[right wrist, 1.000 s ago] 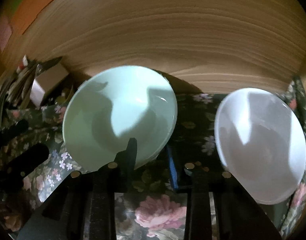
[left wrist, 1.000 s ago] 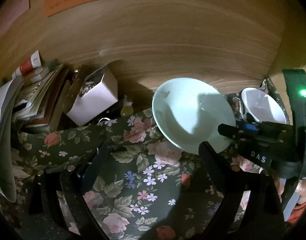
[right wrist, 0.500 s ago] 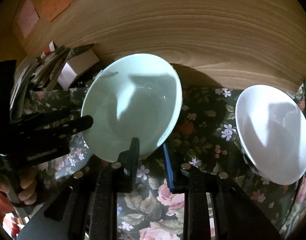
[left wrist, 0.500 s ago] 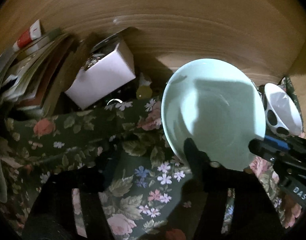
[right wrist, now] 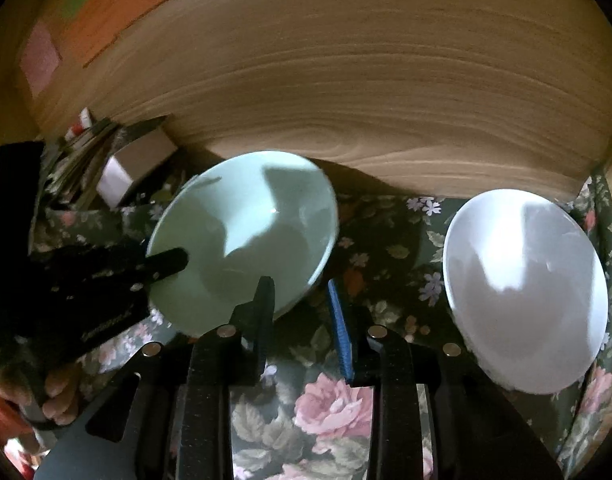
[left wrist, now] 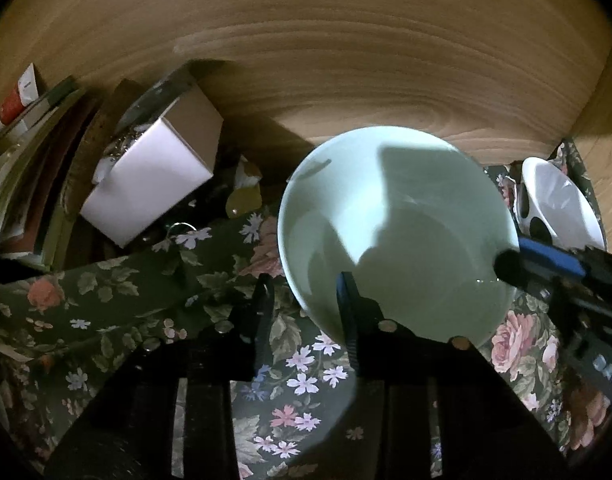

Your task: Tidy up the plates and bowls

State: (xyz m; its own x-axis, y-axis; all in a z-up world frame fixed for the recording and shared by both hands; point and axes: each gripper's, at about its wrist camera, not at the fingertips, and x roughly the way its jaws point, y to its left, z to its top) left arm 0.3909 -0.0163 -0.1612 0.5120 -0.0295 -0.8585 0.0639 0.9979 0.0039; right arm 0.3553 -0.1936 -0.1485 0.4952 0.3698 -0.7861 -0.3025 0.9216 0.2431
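Note:
A pale green bowl (left wrist: 398,224) sits on the floral tablecloth (left wrist: 153,292); it also shows in the right wrist view (right wrist: 245,240). My left gripper (left wrist: 303,288) straddles the bowl's near-left rim, jaws apart, one finger inside and one outside. My right gripper (right wrist: 299,292) is open beside the bowl's right edge, with its left finger (right wrist: 261,312) over the rim. Its tip (left wrist: 546,260) shows in the left wrist view at the bowl's right rim. A white bowl (right wrist: 522,288) sits to the right, also seen in the left wrist view (left wrist: 558,204).
A wooden wall (left wrist: 346,60) stands right behind the bowls. A white box (left wrist: 153,188) and a stack of books and papers (left wrist: 29,152) crowd the back left. The left gripper's body (right wrist: 81,292) and a hand show left in the right wrist view.
My left gripper has moved right and forward so its fingers now straddle the green bowl's rim. My right gripper has drawn back slightly and its jaws have widened off the rim.

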